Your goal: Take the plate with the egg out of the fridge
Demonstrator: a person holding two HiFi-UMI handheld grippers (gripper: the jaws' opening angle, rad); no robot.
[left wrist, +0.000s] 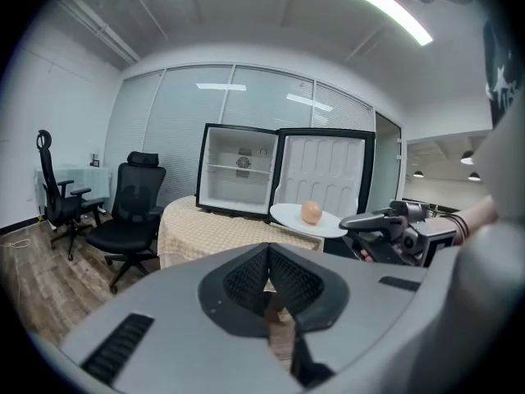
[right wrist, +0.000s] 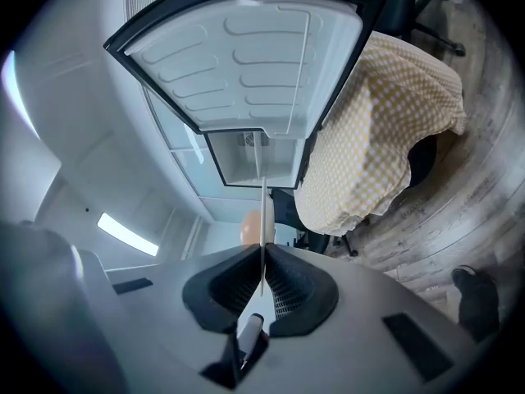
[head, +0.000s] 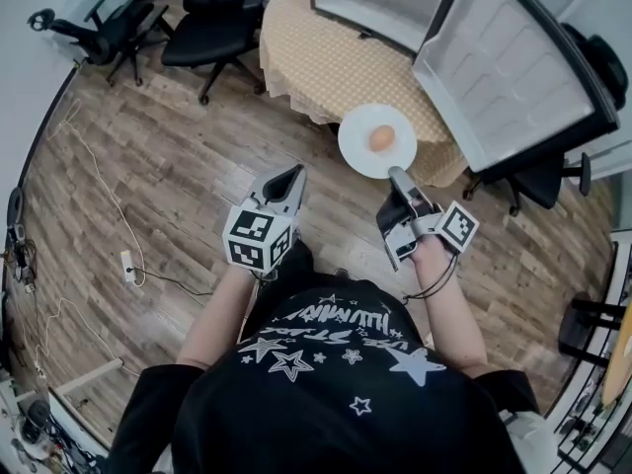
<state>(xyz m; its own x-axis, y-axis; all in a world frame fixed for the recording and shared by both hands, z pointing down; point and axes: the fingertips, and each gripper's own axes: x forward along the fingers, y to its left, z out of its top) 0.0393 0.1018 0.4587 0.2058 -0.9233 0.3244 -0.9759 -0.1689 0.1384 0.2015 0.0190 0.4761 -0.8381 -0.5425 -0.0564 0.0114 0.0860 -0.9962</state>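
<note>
Plate (head: 360,154): my right gripper (head: 397,176) is clamping its rim, egg (head: 381,138) ahead of the jaws.
Left gripper (head: 293,174): idling, jaws together, empty.
Progress: plate out; fridge (head: 375,8) standing open beyond.

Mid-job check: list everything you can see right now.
table: one, round, yellow checked cloth, by the far wall
fridge: one, black with white inside, door open, on the table
plate: one, white, in the air near the table's edge
egg: one, brown, on the plate's middle
office chairs: at least three, black, around the table
left gripper: one, grey, shut, empty
right gripper: one, grey, shut on the plate's rim
</note>
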